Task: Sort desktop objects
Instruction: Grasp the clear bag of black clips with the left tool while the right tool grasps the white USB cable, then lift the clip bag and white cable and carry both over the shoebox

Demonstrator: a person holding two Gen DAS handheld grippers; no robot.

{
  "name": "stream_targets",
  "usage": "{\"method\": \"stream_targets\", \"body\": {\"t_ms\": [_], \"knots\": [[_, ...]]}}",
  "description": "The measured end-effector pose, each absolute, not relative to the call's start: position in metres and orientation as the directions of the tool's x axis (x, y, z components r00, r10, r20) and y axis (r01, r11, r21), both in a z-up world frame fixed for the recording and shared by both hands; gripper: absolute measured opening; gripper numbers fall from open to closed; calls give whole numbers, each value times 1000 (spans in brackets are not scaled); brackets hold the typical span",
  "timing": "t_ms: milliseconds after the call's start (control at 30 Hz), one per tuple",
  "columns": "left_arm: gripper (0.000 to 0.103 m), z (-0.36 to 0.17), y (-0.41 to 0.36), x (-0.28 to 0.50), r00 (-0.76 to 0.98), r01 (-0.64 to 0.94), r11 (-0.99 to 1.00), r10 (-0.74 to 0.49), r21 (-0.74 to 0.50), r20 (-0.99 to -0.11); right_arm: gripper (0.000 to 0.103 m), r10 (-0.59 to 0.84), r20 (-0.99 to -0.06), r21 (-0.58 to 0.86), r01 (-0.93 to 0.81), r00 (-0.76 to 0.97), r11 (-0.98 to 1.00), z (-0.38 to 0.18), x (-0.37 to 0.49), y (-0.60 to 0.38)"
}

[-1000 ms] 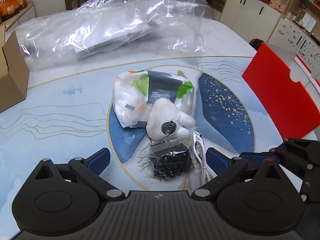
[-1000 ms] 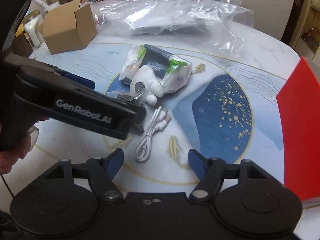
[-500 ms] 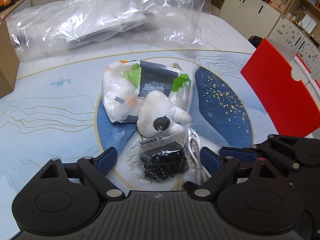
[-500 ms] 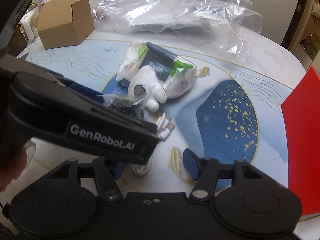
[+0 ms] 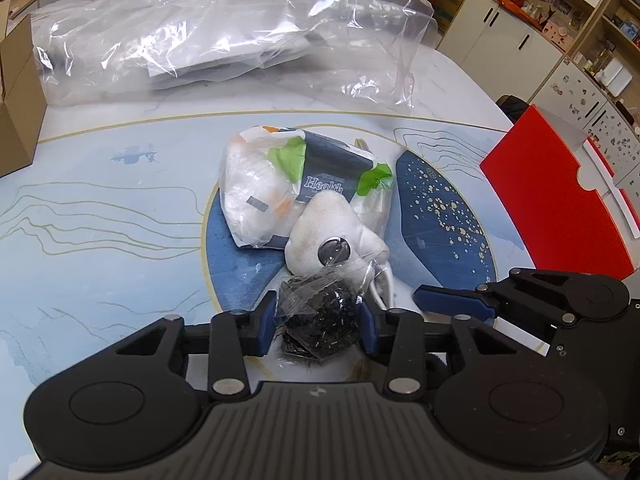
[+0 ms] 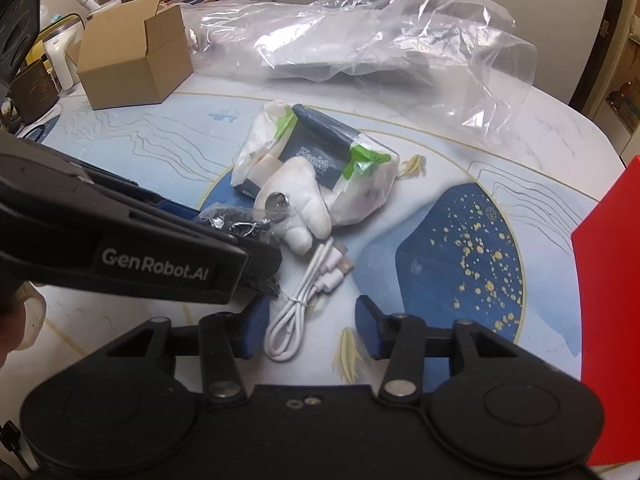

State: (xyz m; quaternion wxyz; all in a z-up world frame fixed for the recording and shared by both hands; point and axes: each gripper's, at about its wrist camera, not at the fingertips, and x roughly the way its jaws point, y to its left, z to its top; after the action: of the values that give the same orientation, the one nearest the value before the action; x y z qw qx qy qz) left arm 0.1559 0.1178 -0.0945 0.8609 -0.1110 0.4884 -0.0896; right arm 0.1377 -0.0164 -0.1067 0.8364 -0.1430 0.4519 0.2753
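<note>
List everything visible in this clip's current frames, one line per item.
Small bag of black bits: 1, clear and black, between left tongs' pads.
Cable: 1, white, coiled, between right tongs' pads, untouched.
Plush toy: 1, white, table centre.
Health packet: 1, white, green, navy, behind toy.
Plastic sheeting: 1, clear, far side.
Cardboard box: 1, brown, far left.
Red board: 1, right edge.
Table: 1, pale blue.
Left tongs: closing on the bag.
Right tongs: closing.
</note>
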Motion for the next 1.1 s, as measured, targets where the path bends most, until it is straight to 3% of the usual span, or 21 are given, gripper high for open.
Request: {"method": "stream_targets", "body": {"t_ms": [233,1100], "knots": [[34,-94,122,151,500,32,955,-272,-296,-822,18,334,-837,5,-605,433,796,-104,139,-19],[33,-62,89,119,468,101,925,-370,-367,-803,16,406,-811,206,-445,421,872,-53,109,-104]]}}
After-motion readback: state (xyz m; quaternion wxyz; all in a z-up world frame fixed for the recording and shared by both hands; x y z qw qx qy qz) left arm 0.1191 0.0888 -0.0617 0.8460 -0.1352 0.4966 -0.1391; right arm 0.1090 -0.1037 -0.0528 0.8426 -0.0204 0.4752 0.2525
